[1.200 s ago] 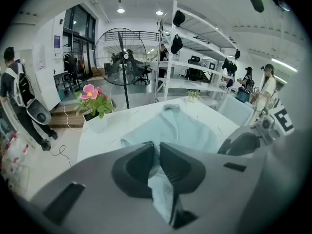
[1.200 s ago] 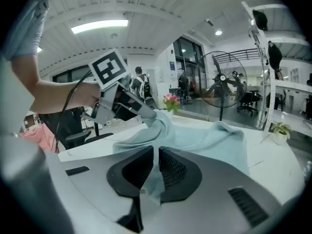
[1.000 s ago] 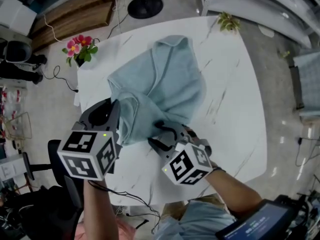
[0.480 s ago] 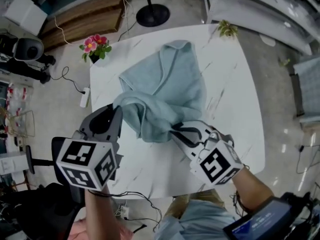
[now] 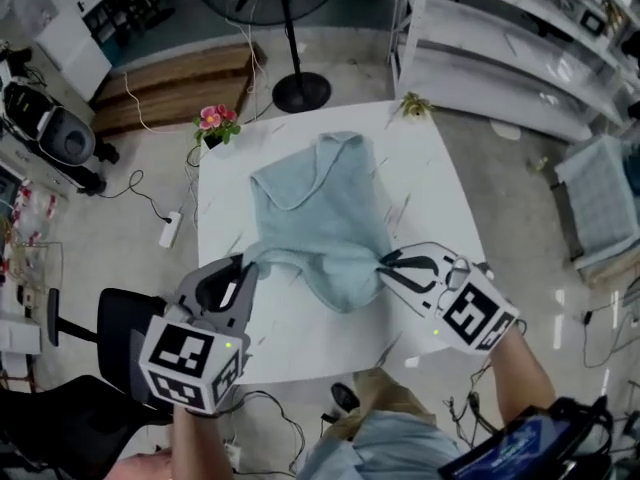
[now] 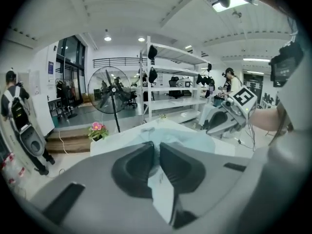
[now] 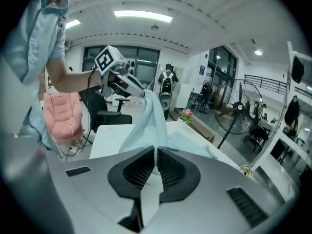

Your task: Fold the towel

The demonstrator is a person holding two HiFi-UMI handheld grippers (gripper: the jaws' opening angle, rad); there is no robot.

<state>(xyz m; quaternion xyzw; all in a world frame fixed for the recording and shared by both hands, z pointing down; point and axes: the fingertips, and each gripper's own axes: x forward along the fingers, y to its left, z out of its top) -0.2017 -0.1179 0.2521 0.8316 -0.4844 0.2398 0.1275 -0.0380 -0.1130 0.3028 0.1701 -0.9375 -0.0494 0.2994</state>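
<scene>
While the towel (image 5: 320,218) drapes a seemingly marble table (image 5: 435,213), shelving (image 5: 470,68) stands beyond.

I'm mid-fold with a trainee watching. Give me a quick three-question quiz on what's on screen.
1. True or false: the towel lies flat and untouched on the table.
2. Of the left gripper and right gripper, which holds the towel? A left only; B right only; C both.
3. What appliance stands on the floor beyond the table?
Key: 1 false, its near edge is lifted. 2 C: both are shut on it; the right gripper's jaws have just been closing, towel between them. 3 a fan.
</scene>
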